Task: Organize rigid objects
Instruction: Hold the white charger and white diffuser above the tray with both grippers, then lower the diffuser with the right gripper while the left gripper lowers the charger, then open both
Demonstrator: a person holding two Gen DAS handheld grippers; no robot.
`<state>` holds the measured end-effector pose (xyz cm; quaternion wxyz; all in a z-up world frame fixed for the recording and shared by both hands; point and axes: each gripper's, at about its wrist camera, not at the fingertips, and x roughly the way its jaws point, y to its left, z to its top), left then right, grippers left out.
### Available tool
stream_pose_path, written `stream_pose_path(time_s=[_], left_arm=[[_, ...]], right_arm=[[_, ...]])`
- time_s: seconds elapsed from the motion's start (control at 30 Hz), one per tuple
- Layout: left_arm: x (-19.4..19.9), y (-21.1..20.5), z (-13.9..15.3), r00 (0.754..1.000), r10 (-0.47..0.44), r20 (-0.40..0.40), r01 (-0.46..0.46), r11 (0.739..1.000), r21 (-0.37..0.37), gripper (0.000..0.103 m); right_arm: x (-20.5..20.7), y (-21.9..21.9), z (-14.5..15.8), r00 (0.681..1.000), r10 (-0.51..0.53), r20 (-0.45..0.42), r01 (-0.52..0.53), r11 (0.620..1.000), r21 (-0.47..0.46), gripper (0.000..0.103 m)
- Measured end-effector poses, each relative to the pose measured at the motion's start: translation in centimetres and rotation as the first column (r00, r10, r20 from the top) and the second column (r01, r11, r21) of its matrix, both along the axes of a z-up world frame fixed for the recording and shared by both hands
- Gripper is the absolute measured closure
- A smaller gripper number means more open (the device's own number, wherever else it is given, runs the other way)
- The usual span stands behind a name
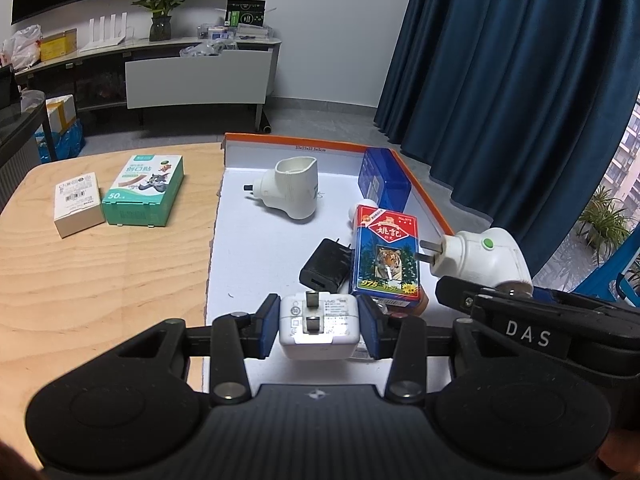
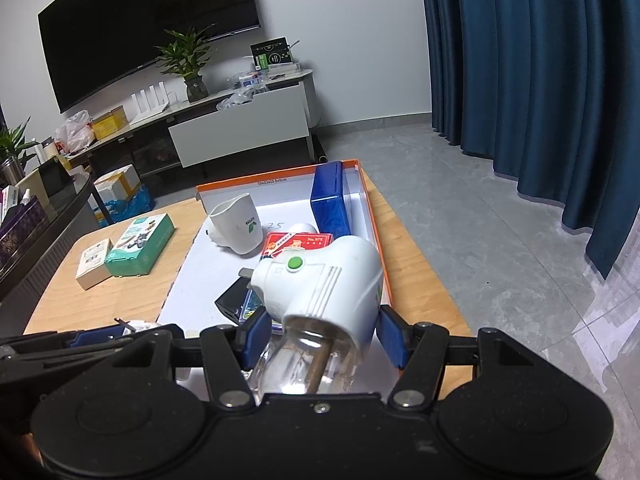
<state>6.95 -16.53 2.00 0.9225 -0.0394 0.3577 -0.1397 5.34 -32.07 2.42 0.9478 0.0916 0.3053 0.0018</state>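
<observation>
The left tongs (image 1: 319, 326) are clenched on a small white square plastic phone charger (image 1: 318, 330); the blue pads press its two flat sides. Its two metal prongs point up and away from the tongs, so it sits straight out in front of them, just above the near end of the shallow white cardboard tray with the orange rim (image 1: 424, 192). The right tongs (image 2: 318, 334) grasp a white plastic plug-in mosquito heater with a green button and a clear bottle (image 2: 320, 288). The bottle end points back at the tongs and the plug end points forward and to the left, so its long way runs along the tongs, tipped down a bit. Both held things hang over the tray, close beside each other. Just ahead of the left tongs lie a black plug charger (image 1: 325, 266) and a blue card box with a tiger on it (image 1: 385, 258), touching side by side. Farther ahead are a second white heater shell (image 1: 290, 190) lying on its side and a blue box (image 1: 384, 180) standing against the far right wall. Off to the left of the tray, on the wooden table (image 1: 100, 280), a green box (image 1: 144, 192) and a small white box (image 1: 78, 204) sit side by side, nearer the left hand. I think the charger might go there next.
</observation>
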Motion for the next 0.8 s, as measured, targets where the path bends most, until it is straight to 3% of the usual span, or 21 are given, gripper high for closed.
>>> stream_pose_path(time_s=[0.37,0.8], left_arm=[[0.3,-0.2,-0.5,1.000,-0.006,-0.010,0.006,1.000,0.003,0.060],[0.5,-1.6,-1.3,0.996,-0.076,-0.038,0.076,0.997,-0.018,0.060]], right_arm=[[0.7,0.0,-0.6,1.000,-0.003,-0.019,0.003,1.000,0.003,0.029],[-0.3,-0.9,0.8,0.996,-0.069,0.059,0.070,0.998,-0.005,0.025]])
